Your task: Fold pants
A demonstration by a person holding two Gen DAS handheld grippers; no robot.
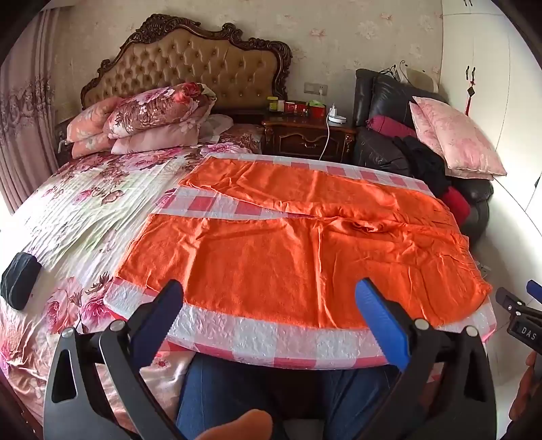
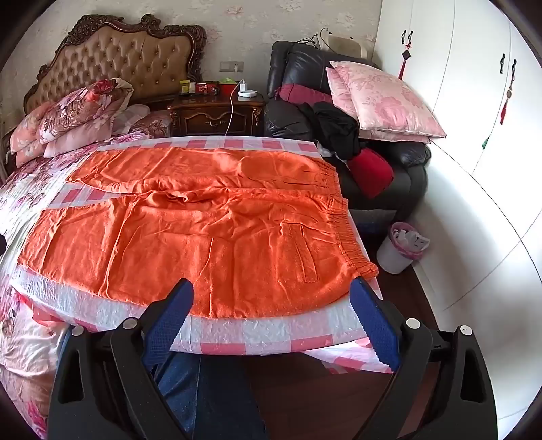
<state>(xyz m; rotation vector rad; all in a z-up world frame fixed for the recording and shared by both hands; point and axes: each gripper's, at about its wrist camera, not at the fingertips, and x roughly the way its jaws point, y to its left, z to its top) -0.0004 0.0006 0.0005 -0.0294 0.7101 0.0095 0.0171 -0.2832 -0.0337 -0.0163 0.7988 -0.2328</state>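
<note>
white letters "DAS", perhaps cut off, on right gripper (image 1: 523, 304) body

walls: pale floral wallpaper (image 2: 257, 20) is seen | bed: tufted headboard (image 1: 189, 64) is framed in carved wood | nightstand (image 2: 216, 115) is set beside a black armchair (image 2: 338, 111) | white wardrobe (image 2: 474, 101) is daylit

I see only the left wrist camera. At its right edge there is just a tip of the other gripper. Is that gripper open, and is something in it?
Observer: The right gripper is open, with nothing between its fingers. Its tips are by the near edge of the orange pants.
Operator: Which end of the pants lies on that side?
Observer: The waistband, gathered with elastic, lies at the right, along the side of the bed.
Operator: Is something on the floor there?
Observer: Yes, a white bin with a pink liner stands on the floor beside the bed.
</note>
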